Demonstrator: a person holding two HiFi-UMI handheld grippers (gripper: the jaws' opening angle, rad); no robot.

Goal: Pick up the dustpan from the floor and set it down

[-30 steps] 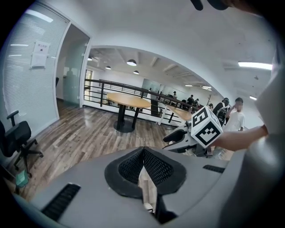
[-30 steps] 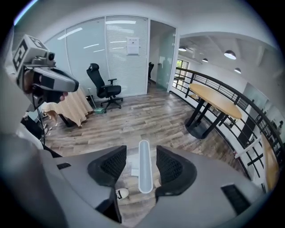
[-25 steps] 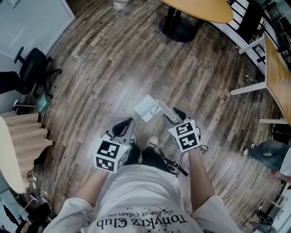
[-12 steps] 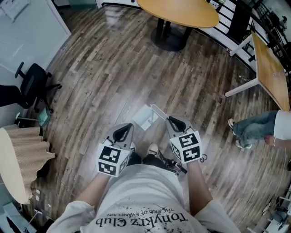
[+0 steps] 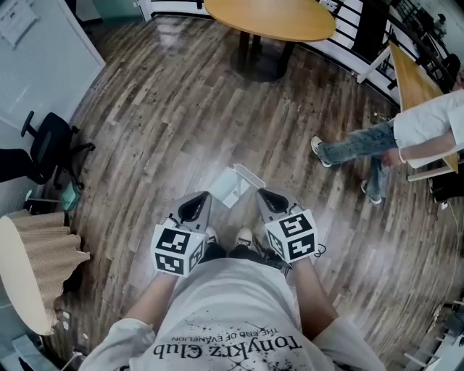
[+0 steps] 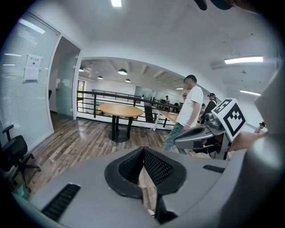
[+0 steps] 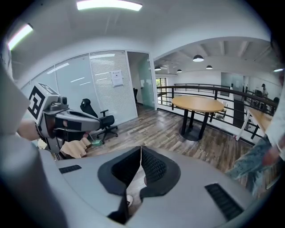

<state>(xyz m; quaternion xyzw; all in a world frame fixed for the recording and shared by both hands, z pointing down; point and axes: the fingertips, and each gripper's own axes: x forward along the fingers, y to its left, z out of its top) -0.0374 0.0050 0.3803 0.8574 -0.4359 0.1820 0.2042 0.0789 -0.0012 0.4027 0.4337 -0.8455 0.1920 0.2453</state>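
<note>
The white dustpan point(image 5: 232, 186) lies on the wooden floor just ahead of the person's feet, its long handle point(image 5: 251, 174) running off to the right. My right gripper point(image 5: 262, 196) hovers just behind that handle; whether it touches it I cannot tell. In the right gripper view the right gripper point(image 7: 141, 150) has its pads meeting with nothing between them, and the dustpan is hidden. My left gripper point(image 5: 196, 205) hangs left of the dustpan, apart from it. The left gripper point(image 6: 143, 151) is shut and empty.
A round wooden table point(image 5: 268, 18) stands farther ahead, and a second table point(image 5: 406, 80) is at the right. A person point(image 5: 391, 138) walks across the floor at the right. An office chair point(image 5: 47, 138) and a beige bundle point(image 5: 43, 250) sit at the left.
Both grippers have risen and drawn a little toward the body. A person has walked in from the right. The view has shifted slightly forward.
</note>
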